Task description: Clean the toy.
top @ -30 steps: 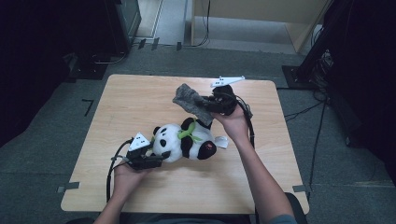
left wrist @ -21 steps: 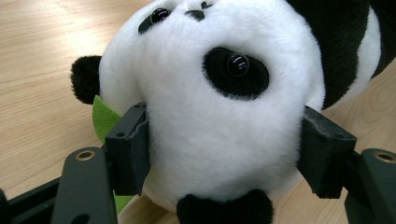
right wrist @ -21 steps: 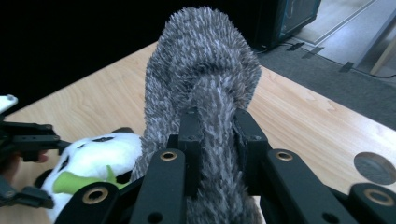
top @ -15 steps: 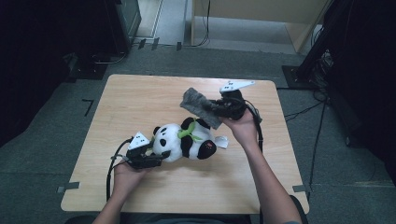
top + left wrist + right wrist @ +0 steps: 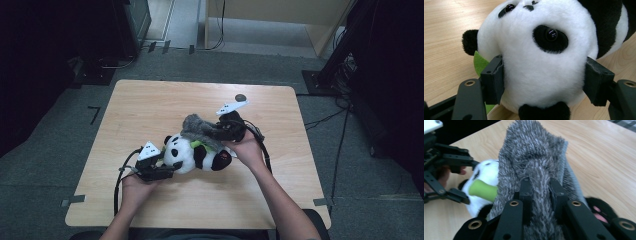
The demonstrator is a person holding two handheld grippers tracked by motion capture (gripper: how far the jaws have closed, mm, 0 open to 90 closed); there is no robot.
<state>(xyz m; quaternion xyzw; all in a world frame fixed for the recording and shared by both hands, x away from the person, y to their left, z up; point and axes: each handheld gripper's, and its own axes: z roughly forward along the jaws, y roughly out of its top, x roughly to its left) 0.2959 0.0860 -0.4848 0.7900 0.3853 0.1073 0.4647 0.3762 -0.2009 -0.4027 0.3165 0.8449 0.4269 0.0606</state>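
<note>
With our left gripper (image 5: 541,82) clamping the plush panda (image 5: 192,152) by its head, our right gripper (image 5: 540,188) (pinching the grey furry cloth (image 5: 534,157)) has lowered that cloth onto the panda's body, so draping looks nearly done.

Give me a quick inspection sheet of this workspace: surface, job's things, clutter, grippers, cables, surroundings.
Surface: wooden table, bare wood, tape at its front corners.
Job's things: plush panda lying mid-table; grey furry cloth draped over it.
Clutter: small dark round object near the far edge.
Grippers: left gripper clamps the panda's head; right gripper pinches the cloth.
Cables: black cable trails from the left gripper.
Surroundings: grey floor, dark equipment.
</note>
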